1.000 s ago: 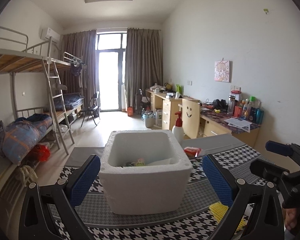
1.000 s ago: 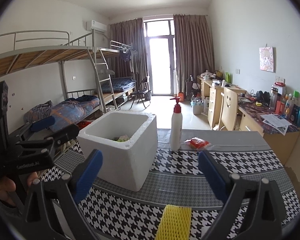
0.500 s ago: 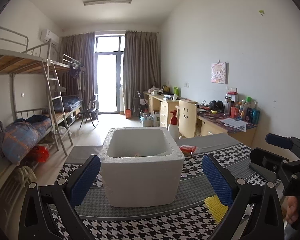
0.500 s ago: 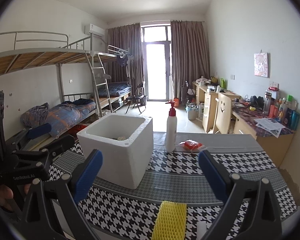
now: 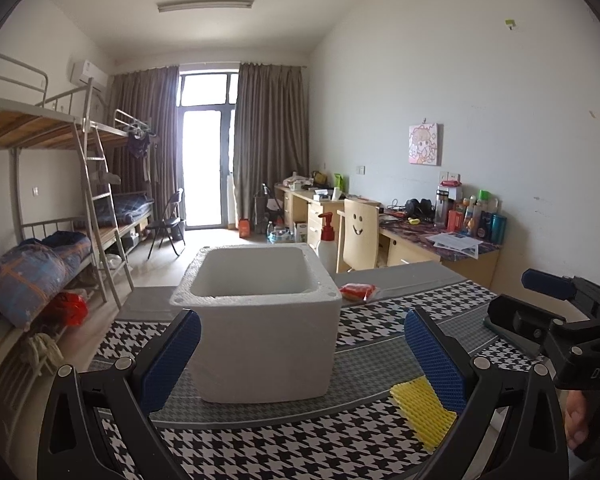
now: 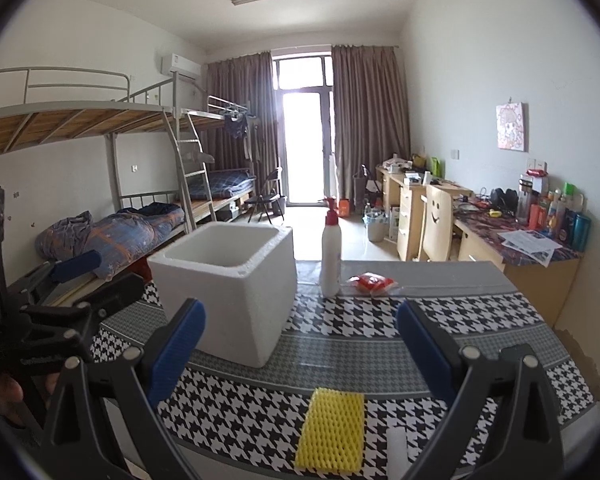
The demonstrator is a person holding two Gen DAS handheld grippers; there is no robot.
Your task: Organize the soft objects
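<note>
while both grippers hang above the near table edge, nothing is held: the left gripper [image 5: 300, 354] has its blue pads spread wide and bare, and the right gripper [image 6: 300, 344] is likewise spread with nothing between its fingers.

the yellow foam net [image 6: 330, 428] lies flat on the houndstooth cloth [image 6: 460, 316] at 6 o'clock in the right wrist view, directly below that gripper's gap; in the left wrist view it sits at 5 o'clock, just beside the right-hand pad. the white foam box [image 6: 236, 280] stands at 10 o'clock from the net, well apart, open side up. a small white piece [image 6: 396, 454] lies just beside the net; its nature cannot be told.

judgement: the net appears very light, soft and springy, with an open mesh that crushes readily and should not slip. a pinch across its narrow width, near the middle, seems soundest; a grip at one end would likely let it droop. the right gripper is better placed.
</note>
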